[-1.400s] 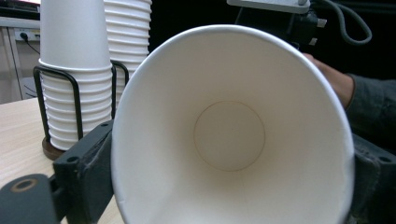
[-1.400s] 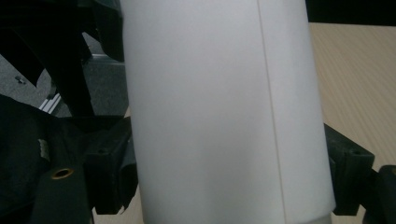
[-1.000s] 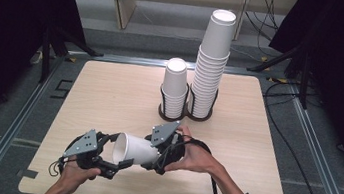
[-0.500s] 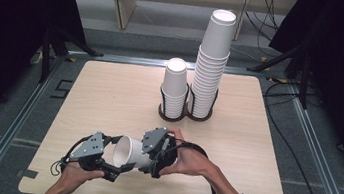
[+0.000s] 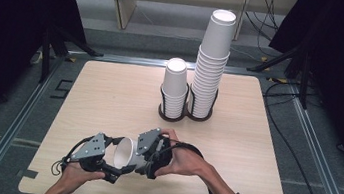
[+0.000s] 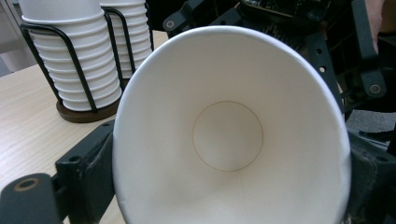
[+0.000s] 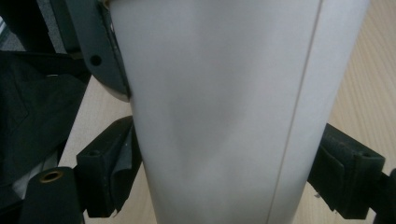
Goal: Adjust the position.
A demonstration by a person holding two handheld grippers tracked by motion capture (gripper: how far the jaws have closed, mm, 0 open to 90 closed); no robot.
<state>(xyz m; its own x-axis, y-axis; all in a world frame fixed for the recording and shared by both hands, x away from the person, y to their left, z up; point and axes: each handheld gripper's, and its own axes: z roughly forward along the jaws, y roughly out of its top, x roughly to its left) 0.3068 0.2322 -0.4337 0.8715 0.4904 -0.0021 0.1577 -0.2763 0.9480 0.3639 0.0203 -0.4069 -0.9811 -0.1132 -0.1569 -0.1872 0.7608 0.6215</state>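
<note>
cup [image 5: 126, 152]: plain white paper, lying sideways, seam visible, empty | left tool [image 5: 109, 167]: I grip its rim | right tool [image 5: 147, 160]: I clamp its body | low over counter [image 5: 109, 99]

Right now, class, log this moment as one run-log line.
held: paper cup on its side | left tongs: gripping rim end | right tongs: around cup body | cup stacks: in holders, untouched
</note>
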